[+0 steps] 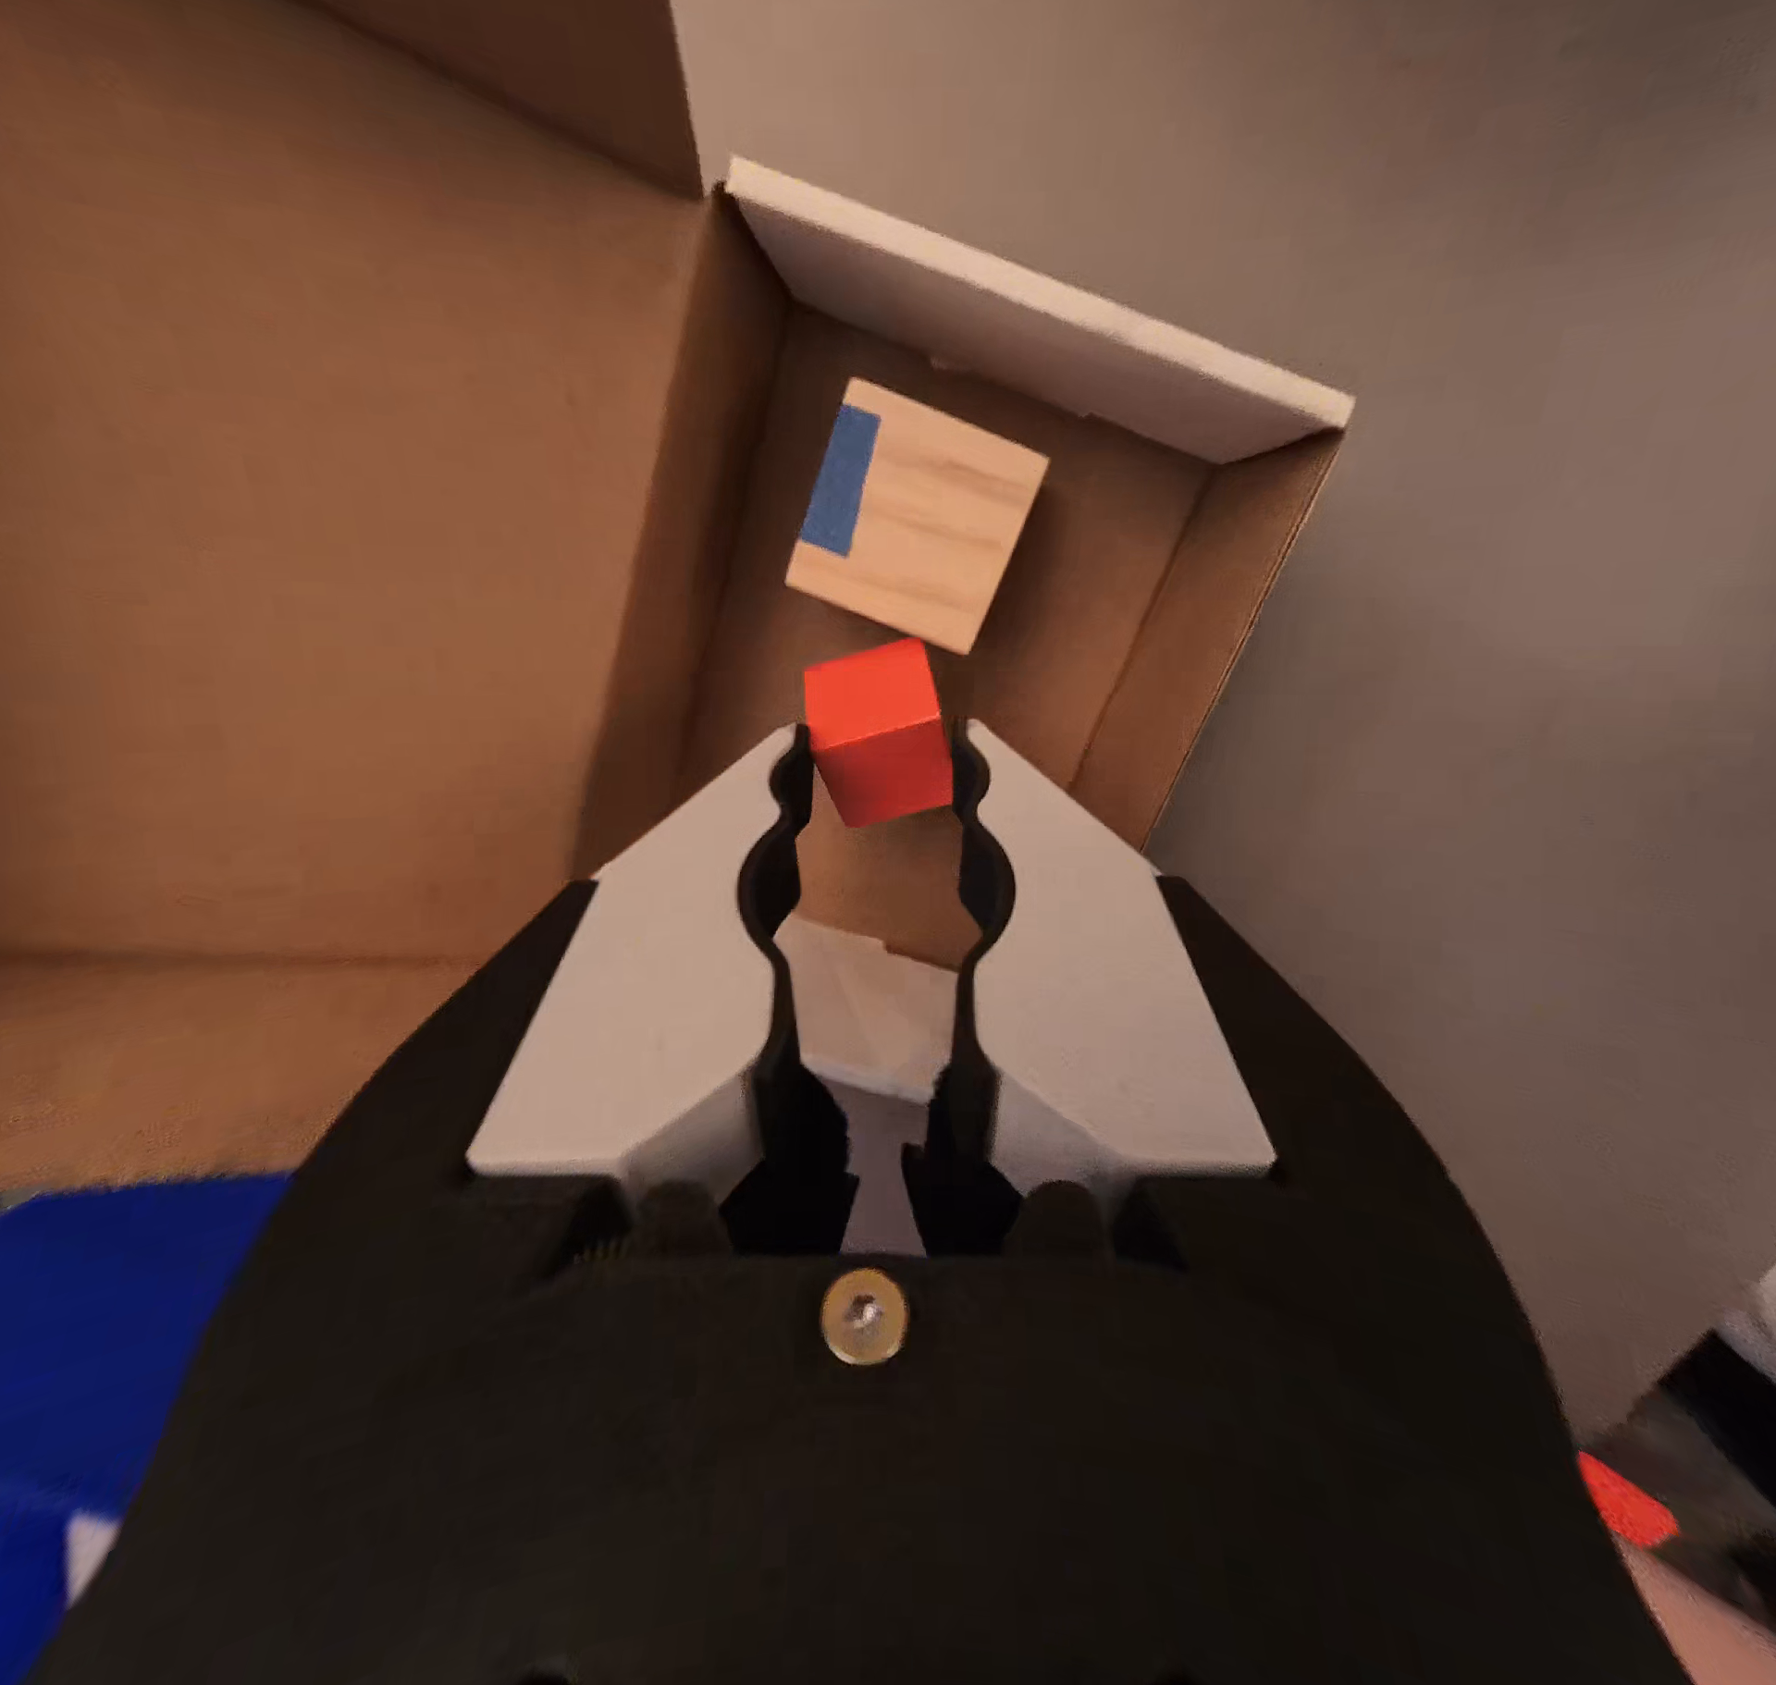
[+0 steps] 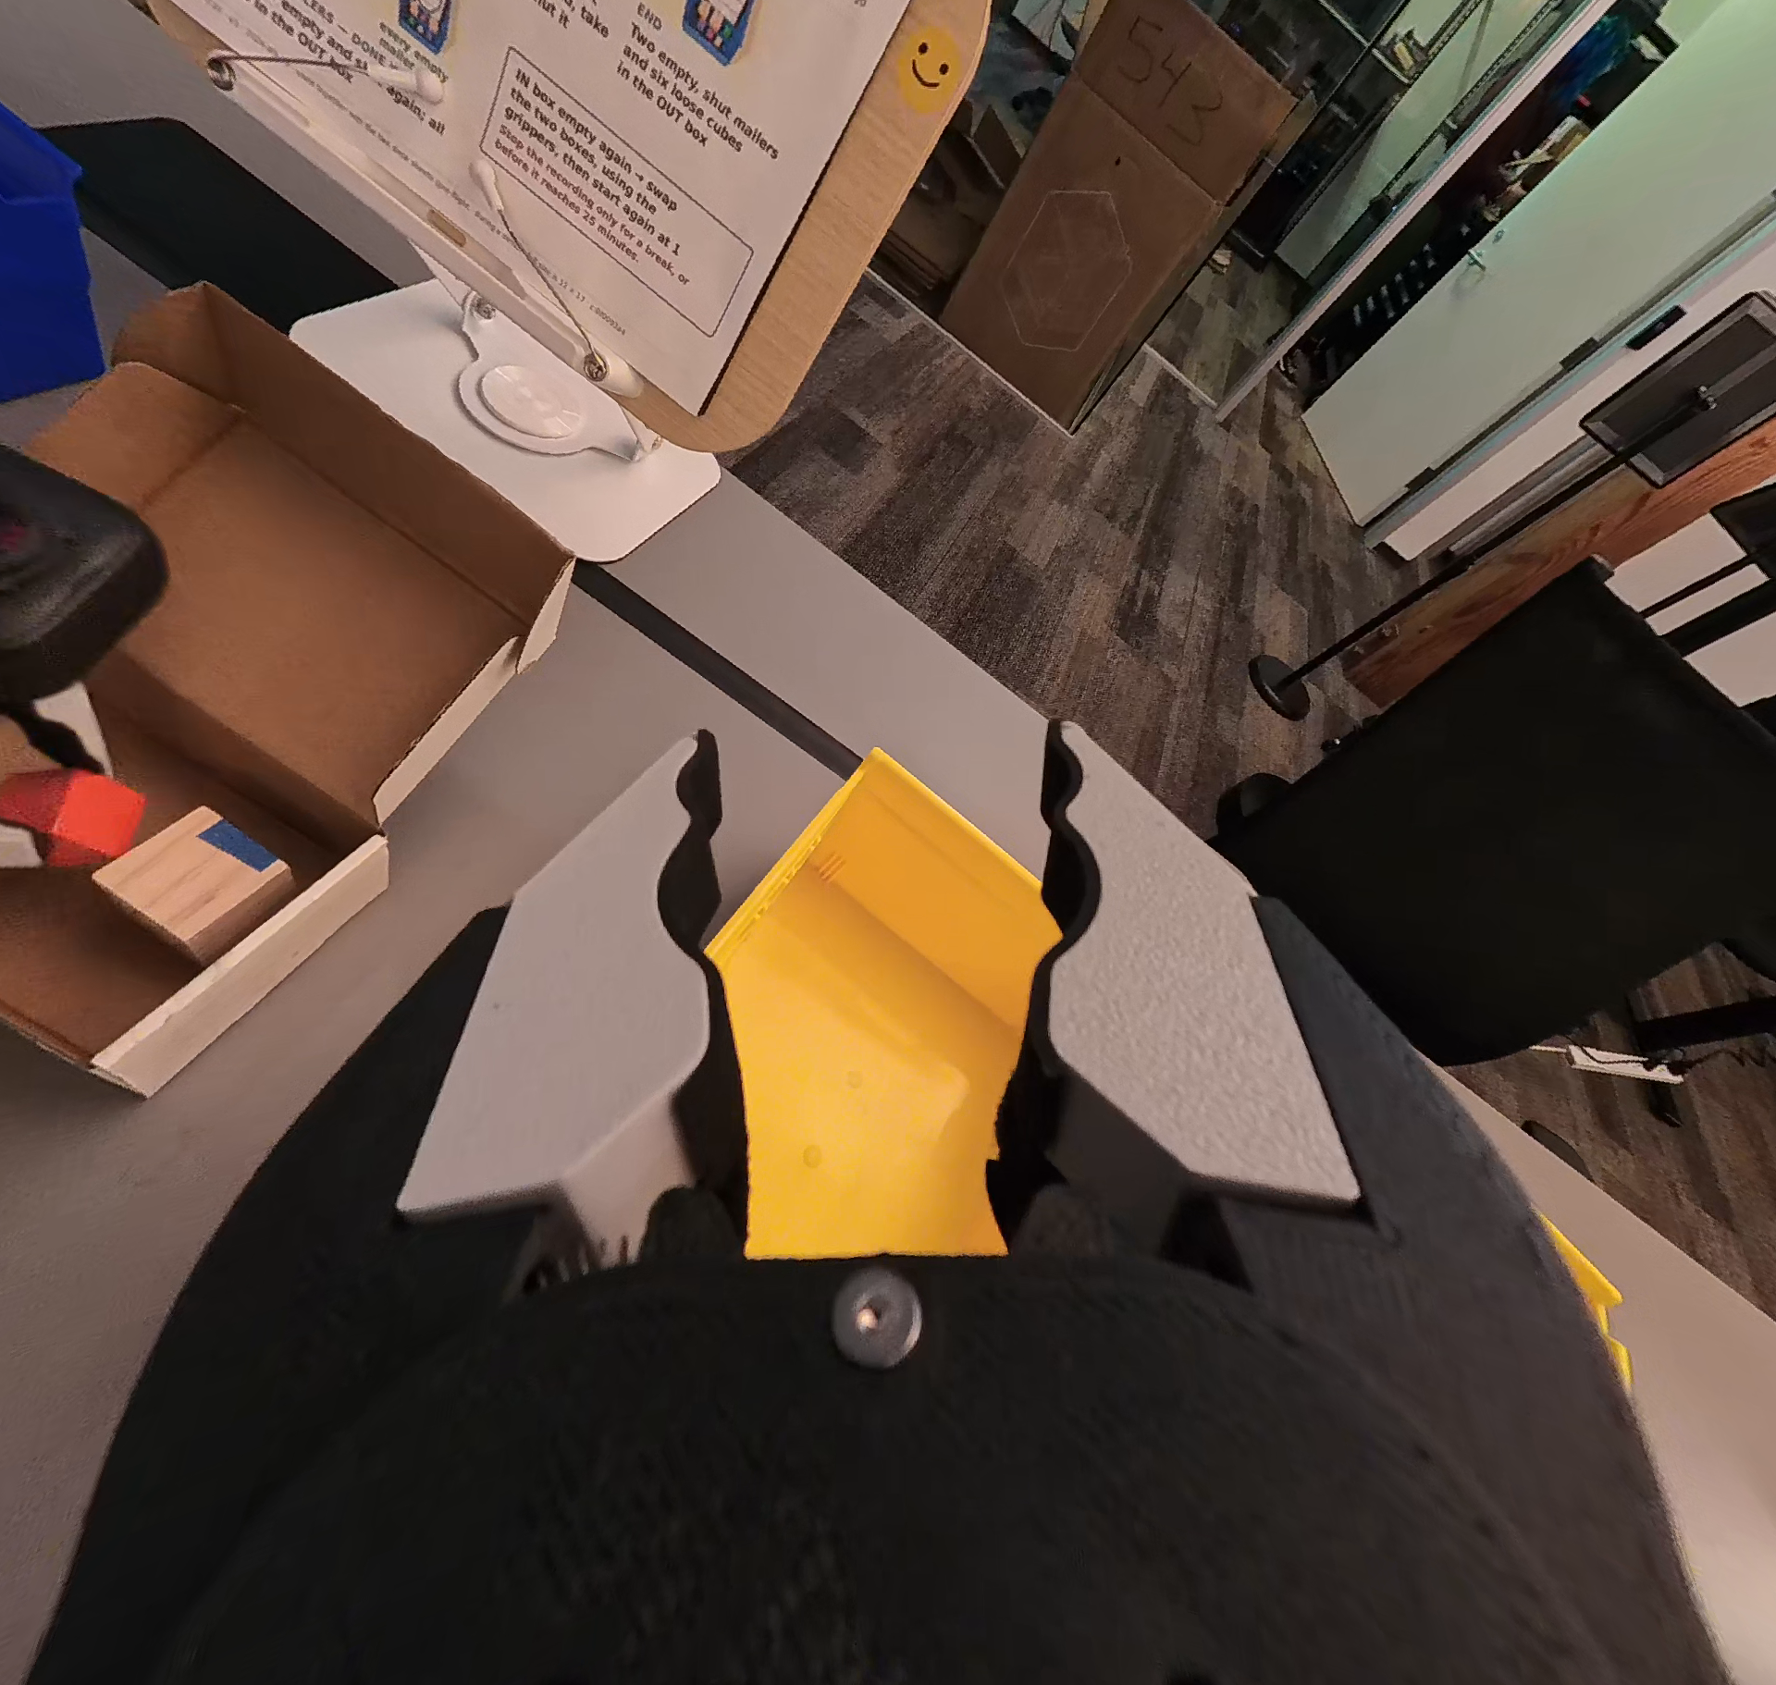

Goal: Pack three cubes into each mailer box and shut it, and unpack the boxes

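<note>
Mailer box of brown cardboard with white outer walls [image 2: 288, 928] lies open near the grey bench's [image 2: 596, 707] far edge, lid upright. Inside, a large plain wooden cube with a blue patch [image 1: 918, 515] sits flat. Left gripper [image 1: 879, 745] pinches a small red cube [image 1: 876, 734], tilted, above the floor. Right gripper [image 2: 879, 774], jaws wide and empty, hovers over a yellow plastic bin [image 2: 865, 1014].

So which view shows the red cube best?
The left wrist view: the red cube sits centred and whole between the tips of the left hand-held gripper, above the open box. The right wrist view catches it only at the left edge, partly cut off.
</note>
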The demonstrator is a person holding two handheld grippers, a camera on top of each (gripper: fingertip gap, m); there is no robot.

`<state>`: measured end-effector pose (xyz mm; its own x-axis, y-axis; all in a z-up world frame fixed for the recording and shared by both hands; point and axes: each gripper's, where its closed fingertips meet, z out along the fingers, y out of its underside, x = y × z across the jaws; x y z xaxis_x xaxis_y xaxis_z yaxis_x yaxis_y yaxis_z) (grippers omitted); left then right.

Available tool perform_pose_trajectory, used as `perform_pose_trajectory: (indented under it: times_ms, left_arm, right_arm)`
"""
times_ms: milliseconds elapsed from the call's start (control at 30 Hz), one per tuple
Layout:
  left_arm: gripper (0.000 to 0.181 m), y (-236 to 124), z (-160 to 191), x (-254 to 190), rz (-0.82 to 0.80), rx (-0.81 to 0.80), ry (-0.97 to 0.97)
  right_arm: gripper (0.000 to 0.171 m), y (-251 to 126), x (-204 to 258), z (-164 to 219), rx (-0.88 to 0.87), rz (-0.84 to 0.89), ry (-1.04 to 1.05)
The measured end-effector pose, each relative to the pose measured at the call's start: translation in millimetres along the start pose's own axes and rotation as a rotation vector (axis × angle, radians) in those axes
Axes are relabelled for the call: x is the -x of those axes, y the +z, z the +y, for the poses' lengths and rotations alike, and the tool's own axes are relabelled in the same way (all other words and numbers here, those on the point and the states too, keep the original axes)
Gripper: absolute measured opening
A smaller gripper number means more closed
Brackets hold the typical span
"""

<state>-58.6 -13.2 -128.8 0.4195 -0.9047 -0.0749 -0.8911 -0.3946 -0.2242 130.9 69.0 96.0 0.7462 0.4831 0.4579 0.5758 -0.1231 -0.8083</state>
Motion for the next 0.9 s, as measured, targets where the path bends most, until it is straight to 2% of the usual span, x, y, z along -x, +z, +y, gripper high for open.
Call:
perform_pose_trajectory:
  times_ms: [33,400,633,900]
  left_arm:
    - [0.027,3.8,0.1,-2.0,0.021,0.007,-0.008]
    - [0.027,19.6,11.7,3.5,-0.066,0.11,0.095]
    - [0.027,21.6,5.7,-8.9,0.006,0.073,0.116]
    - [0.026,31.9,2.5,-2.1,-0.01,0.054,0.146]
  right_arm:
    - [0.068,0.3,0.2,0.3,0.001,-0.003,0.0]
    - [0.068,0.4,4.5,-0.2,0.004,-0.016,-0.011]
    - [0.068,4.0,8.3,1.8,0.019,-0.026,-0.022]
    - [0.068,5.7,10.6,2.9,0.027,-0.032,-0.03]
